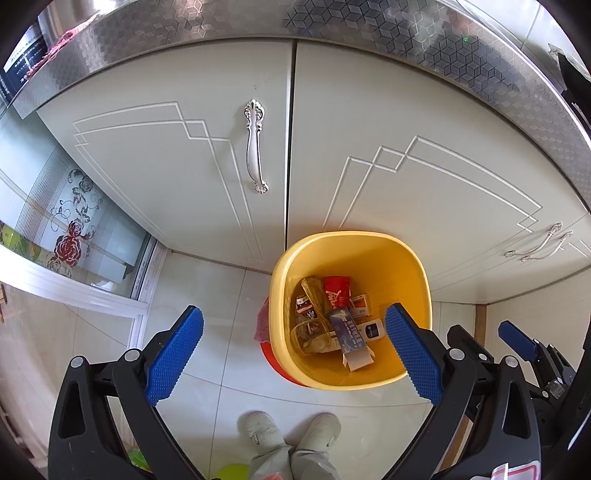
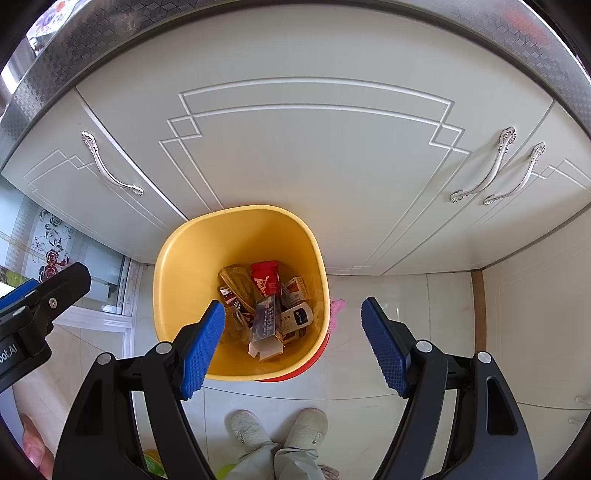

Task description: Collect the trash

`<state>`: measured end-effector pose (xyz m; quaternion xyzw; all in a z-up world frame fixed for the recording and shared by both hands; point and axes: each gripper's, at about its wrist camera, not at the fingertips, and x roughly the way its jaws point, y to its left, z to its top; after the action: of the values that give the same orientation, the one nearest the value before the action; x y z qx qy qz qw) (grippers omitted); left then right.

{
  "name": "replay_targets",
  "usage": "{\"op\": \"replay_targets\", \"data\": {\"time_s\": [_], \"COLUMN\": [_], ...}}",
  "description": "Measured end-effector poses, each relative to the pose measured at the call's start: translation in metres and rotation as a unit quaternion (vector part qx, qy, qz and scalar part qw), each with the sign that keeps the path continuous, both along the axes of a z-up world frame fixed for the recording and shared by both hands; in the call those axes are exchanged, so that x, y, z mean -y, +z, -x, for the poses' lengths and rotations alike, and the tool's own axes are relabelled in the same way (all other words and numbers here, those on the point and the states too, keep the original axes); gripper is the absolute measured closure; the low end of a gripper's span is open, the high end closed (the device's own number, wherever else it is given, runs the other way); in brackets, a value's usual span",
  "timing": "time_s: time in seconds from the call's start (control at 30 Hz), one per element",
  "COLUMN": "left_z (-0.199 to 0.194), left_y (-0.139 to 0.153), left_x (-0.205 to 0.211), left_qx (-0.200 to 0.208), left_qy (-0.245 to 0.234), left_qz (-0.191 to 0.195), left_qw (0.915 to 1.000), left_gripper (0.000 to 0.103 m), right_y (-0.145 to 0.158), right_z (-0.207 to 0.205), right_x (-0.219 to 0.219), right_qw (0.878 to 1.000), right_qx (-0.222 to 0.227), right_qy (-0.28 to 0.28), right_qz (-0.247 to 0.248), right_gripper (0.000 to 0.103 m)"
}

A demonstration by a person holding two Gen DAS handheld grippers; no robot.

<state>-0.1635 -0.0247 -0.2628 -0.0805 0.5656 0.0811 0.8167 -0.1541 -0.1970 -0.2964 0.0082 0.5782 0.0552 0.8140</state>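
A yellow bin (image 1: 369, 254) stands on the tiled floor against white cabinet doors; it also shows in the right wrist view (image 2: 192, 258). Inside lie several pieces of trash: a red carton (image 1: 337, 291), a blue box (image 1: 349, 332), a white bottle (image 1: 373, 330) and wrappers; the same red carton (image 2: 265, 278) and blue box (image 2: 266, 321) show in the right wrist view. My left gripper (image 1: 295, 325) is open and empty above the bin's left rim. My right gripper (image 2: 293, 317) is open and empty above the bin's right rim.
White cabinet doors with silver handles (image 1: 255, 147) rise behind the bin under a patterned steel counter edge (image 1: 369, 22). A red object (image 2: 295, 371) sits under the bin, a pink cloth (image 2: 338, 314) beside it. The person's shoes (image 1: 291, 430) stand below. A glass door (image 1: 66, 229) is at left.
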Motion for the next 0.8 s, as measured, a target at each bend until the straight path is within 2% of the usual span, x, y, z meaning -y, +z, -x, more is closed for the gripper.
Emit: {"op": "replay_targets", "data": {"time_s": [0.8], "left_z": [-0.001], "left_y": [0.0001], "left_x": [-0.0008], "left_qx": [0.001], "left_qy": [0.001], "left_qz": [0.003], "left_qw": [1.0], "left_gripper": [0.005], "right_y": [-0.0005], "right_z": [-0.0004], "right_x": [-0.0002], "right_qw": [1.0], "right_qx": [-0.002], "right_qy": [0.0], "right_qz": [0.001], "right_gripper": [0.026]}}
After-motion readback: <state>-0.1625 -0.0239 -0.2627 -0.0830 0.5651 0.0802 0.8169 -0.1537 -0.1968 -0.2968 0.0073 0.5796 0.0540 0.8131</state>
